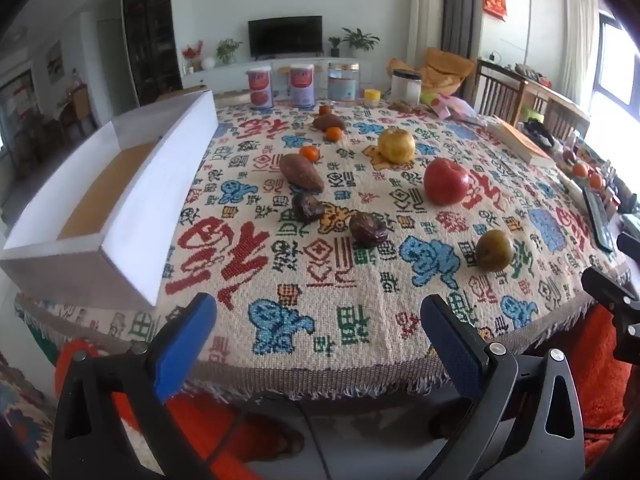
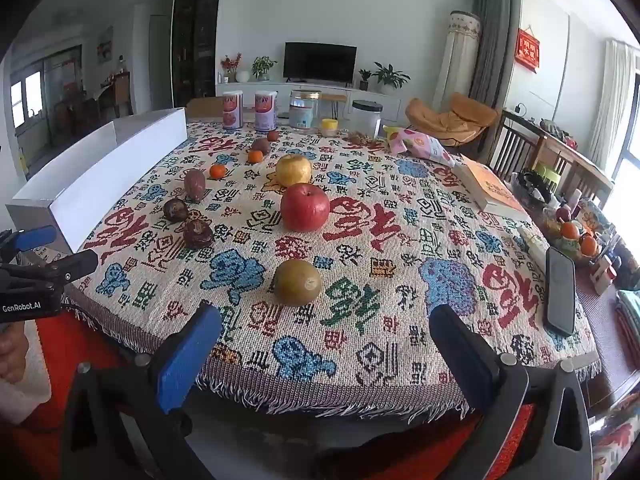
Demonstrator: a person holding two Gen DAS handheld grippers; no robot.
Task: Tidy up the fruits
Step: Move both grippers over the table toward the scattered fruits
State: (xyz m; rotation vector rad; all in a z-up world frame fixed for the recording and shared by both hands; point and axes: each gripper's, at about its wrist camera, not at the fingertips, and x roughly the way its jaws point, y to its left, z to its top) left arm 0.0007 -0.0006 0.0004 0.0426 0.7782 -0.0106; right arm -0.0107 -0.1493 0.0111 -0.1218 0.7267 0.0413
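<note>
Both the left hand-held gripper and the right hand-held gripper stand wide open and empty at the near table edge. The brown pear lies nearest, with free cloth around it.

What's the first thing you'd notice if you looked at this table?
Probably the bright patterned tablecloth, covered in red, blue and green shapes. Then the big red apple in the middle, with a yellow apple behind it and a brownish-green pear nearer the front edge. A long white box lies along the left side.
</note>
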